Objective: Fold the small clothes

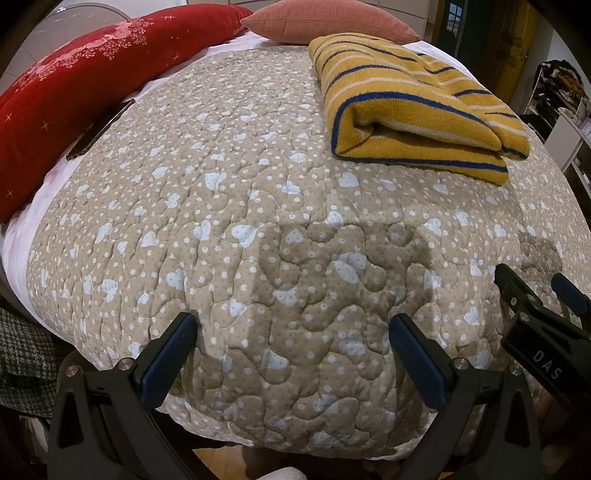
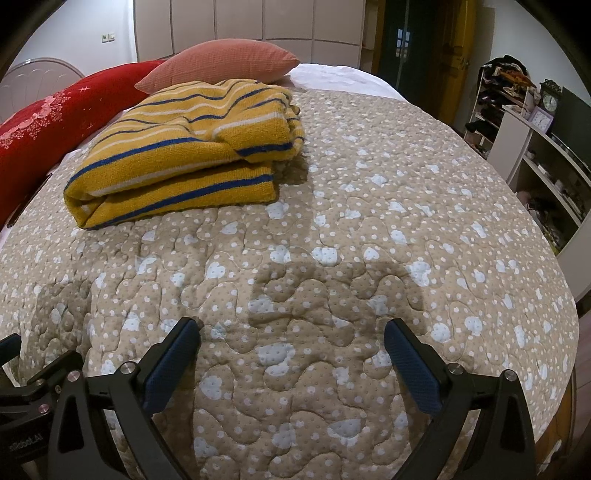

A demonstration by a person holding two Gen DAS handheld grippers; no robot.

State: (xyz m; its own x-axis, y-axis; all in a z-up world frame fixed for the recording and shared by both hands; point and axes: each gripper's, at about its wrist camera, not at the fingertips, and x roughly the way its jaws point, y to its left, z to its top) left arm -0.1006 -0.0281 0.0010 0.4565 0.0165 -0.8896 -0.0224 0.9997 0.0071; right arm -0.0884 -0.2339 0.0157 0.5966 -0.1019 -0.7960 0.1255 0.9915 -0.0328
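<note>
A yellow knit garment with blue and white stripes (image 1: 413,107) lies folded into a thick bundle on the beige quilted bedspread (image 1: 258,229), far right in the left wrist view. It also shows in the right wrist view (image 2: 188,147), far left of centre. My left gripper (image 1: 293,332) is open and empty above the near edge of the bed, well short of the garment. My right gripper (image 2: 293,339) is open and empty too, above the bedspread (image 2: 369,221). The right gripper also shows at the right edge of the left wrist view (image 1: 543,291).
A red flowered bolster (image 1: 74,92) and a pink pillow (image 1: 325,18) lie at the head of the bed. A dark phone (image 1: 99,129) rests beside the bolster. White shelves with clutter and clocks (image 2: 535,129) stand to the right. Wooden floor (image 1: 218,458) shows below the bed's near edge.
</note>
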